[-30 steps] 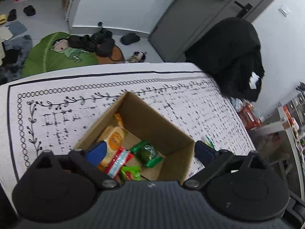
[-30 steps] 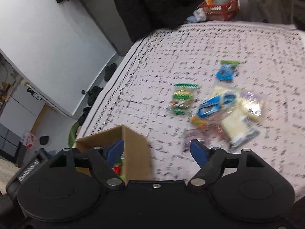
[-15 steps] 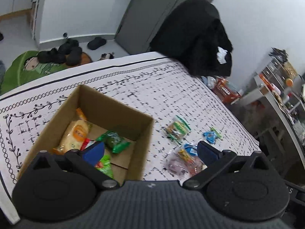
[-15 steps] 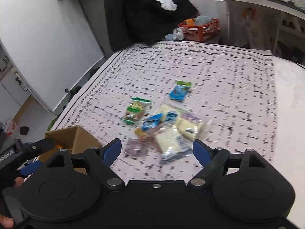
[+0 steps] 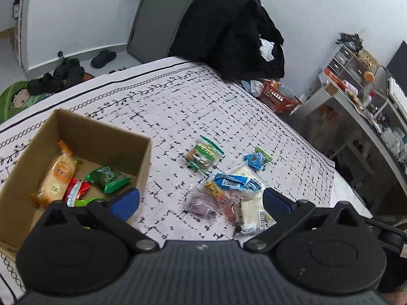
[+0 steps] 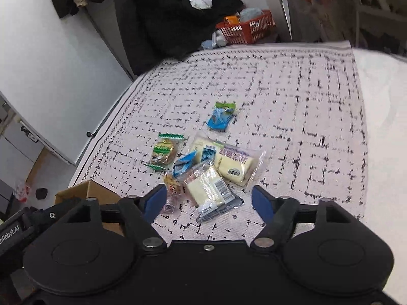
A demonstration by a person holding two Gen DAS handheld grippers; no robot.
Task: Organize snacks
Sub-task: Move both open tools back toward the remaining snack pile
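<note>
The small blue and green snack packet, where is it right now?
The small blue and green snack packet lies alone on the patterned tablecloth, just beyond the snack pile, on the side away from the cardboard box.

A table under a white cloth (image 5: 178, 106) with black marks carries an open cardboard box (image 5: 142, 157) and, beside it, loose snack packets (image 6: 203, 167).

A patterned tablecloth (image 5: 178, 106) spreads ahead of the jaws. Beyond it, black clothing (image 5: 229, 25) drapes what may be a chair, with a red basket (image 6: 244, 29) just beside and shoes (image 5: 103, 57) far left.
</note>
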